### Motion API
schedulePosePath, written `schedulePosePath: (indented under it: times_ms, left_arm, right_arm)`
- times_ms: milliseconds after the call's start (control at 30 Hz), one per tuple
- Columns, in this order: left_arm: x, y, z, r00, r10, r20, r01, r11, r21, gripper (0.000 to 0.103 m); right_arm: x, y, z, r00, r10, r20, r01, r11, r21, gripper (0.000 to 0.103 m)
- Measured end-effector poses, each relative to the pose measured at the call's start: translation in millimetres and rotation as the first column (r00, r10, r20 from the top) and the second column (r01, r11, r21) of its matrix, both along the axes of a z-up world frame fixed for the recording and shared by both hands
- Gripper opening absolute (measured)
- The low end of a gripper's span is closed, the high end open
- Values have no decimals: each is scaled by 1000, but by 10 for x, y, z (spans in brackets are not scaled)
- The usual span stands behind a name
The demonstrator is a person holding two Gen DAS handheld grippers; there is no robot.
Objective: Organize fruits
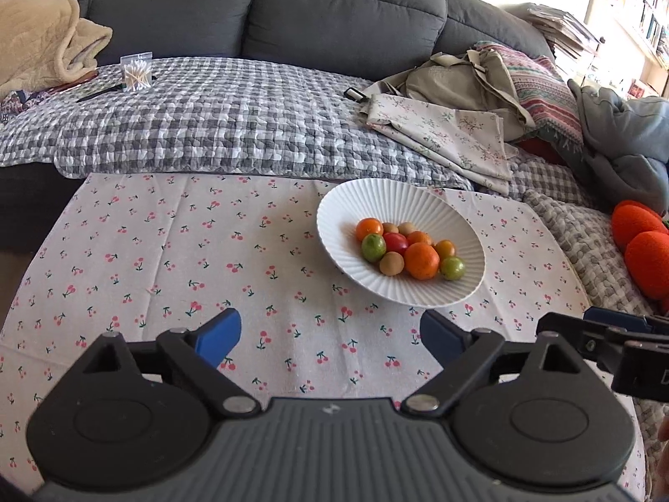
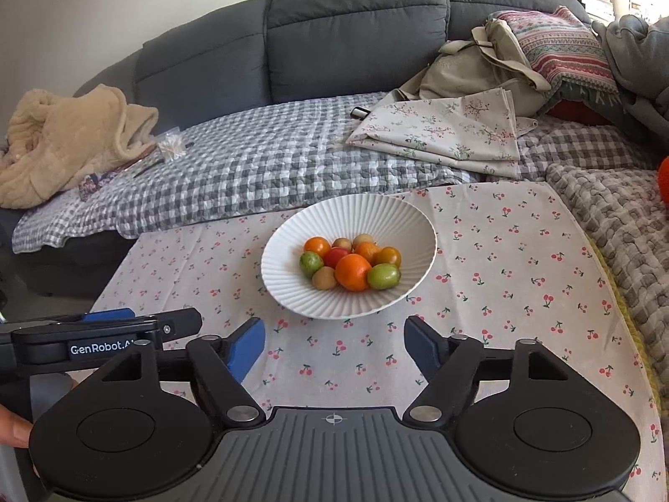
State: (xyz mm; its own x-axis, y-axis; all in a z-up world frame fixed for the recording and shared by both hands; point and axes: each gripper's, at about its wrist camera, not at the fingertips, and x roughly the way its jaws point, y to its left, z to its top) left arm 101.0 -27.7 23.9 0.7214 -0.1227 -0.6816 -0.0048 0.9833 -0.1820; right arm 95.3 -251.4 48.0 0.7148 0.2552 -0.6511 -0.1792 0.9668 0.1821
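Note:
A white ribbed bowl stands on a cherry-print cloth and holds several small fruits: orange, red, green and tan. The largest orange fruit lies near its front. My left gripper is open and empty, short of the bowl and to its left. In the right wrist view the bowl sits straight ahead, with the same orange fruit in it. My right gripper is open and empty just before the bowl's near rim. Each gripper shows at the edge of the other's view.
A grey sofa with a checked quilt runs behind the cloth. A folded floral cloth, a beige bag and a striped cushion lie at right. A beige blanket lies at left. Orange knitted objects sit at far right.

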Motion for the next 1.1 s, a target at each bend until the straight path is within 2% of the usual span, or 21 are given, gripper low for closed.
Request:
schedulePosePath:
  times_ms: [67,133,267,333,767,1100]
  left_arm:
    - [-73,5,10,1000,17,7,-17,1000,13,97]
    - [-136,4,13,999,33,12,-33,999,27,98]
    - [-257,43,20,999,51,10,-51,998,23,100]
    - [-312,68,32,998,64,13,-65,998,24,101]
    - [-480,115,-35,995,99,20,-101,988,116,102]
    - [-481,121,-41,996,87,16,-88,989,117,102]
  right_arm:
    - [-94,19,12,1000,-5,6,5,1000,-14,80]
    - [-189,43,21,1000,-14,18,15,999,-33,88]
    - [-340,63,25,999,-19,34,21,998,-55,91]
    - [-403,58,0,999,-35,28,36,998,-53,98]
    - [-535,139,-95,998,-67,22,69,992,-110,103]
    - [-505,214,-161,998,-55,8,55,989,-141,103]
